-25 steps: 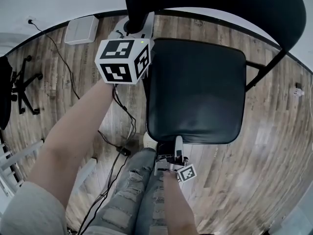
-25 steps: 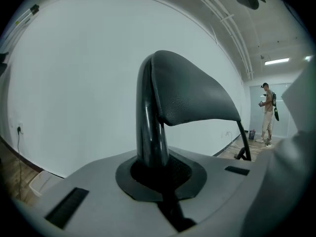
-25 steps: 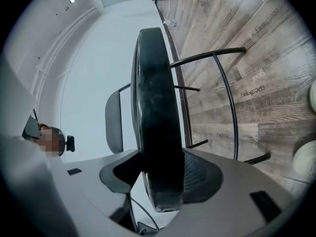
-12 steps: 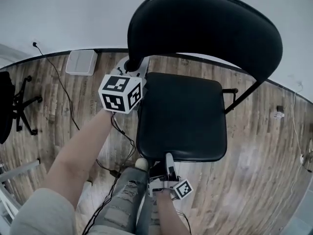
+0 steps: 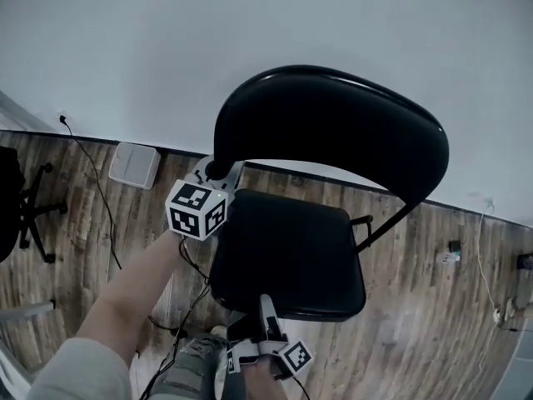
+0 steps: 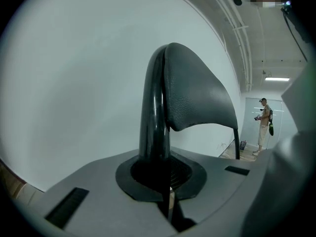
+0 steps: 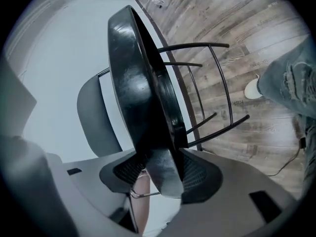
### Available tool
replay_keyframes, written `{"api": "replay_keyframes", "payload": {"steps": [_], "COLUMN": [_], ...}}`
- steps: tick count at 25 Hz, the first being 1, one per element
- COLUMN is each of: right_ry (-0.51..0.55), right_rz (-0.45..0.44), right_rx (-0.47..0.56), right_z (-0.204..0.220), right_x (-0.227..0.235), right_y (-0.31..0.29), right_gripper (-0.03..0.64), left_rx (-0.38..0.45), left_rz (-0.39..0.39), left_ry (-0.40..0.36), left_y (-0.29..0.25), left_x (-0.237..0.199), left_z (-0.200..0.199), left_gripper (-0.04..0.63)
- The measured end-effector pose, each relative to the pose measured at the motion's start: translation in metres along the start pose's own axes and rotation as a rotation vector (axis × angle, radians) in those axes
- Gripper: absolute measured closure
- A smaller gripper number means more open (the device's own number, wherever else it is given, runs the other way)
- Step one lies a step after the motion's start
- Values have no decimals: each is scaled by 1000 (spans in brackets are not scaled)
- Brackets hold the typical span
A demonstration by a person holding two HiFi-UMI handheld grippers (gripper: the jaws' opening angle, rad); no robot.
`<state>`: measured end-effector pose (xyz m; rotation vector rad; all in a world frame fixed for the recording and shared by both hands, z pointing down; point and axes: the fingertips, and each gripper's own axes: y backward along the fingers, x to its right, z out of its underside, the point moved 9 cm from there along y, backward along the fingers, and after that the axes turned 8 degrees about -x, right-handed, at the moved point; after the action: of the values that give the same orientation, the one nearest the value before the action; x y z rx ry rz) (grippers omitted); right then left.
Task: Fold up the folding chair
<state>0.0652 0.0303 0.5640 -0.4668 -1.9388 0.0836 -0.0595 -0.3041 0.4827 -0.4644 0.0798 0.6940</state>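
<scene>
Holds the folding chair [image 5: 287, 252] unfolded over the wood floor [image 5: 416, 307], close to the white wall [image 5: 125, 40]. Clamps the left claw [image 5: 218, 172] shut on the chair's black frame tube [image 6: 154, 112], at the left end of the backrest [image 5: 333, 132]. Pinches the seat [image 7: 136, 83] by its front edge in the right claw [image 5: 265, 307], closed tight on it, opposite the backrest. Off to the chair's left, on the floor: a white box [image 5: 133, 165] and a cable [image 5: 92, 182].

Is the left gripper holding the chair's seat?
No: the left gripper is shut on the upright frame tube below the backrest.
</scene>
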Motion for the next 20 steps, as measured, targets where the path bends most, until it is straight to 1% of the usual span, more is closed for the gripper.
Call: {"api": "replay_keyframes", "payload": {"steps": [5,10,13,16,20], "right_ry": [-56,-109,-106,-114,-121], "right_rz": [-18,-22,-23,-11,20], "right_rx": [-60,-95,-94,-87,-114], "right_z": [-15,-33,-37,-38,-43], "right_x": [-62,-118,-133,-136,-147], "right_y": [-43,-89,-102,-108,-121], "right_gripper": [391,393,399,400,402], "left_rx": [-7,-31,-62,-85,-95], "left_rz": [1,-39,-38,-6,-6], "left_ry": [22,81,105,83,66], "left_y": [-24,-44,-49,-58,-69], "left_x": [-17,-36,-45,-45,-43], "left_z": [-25,-39,-41,-48,-56], "left_gripper": [577,577,576,577,577]}}
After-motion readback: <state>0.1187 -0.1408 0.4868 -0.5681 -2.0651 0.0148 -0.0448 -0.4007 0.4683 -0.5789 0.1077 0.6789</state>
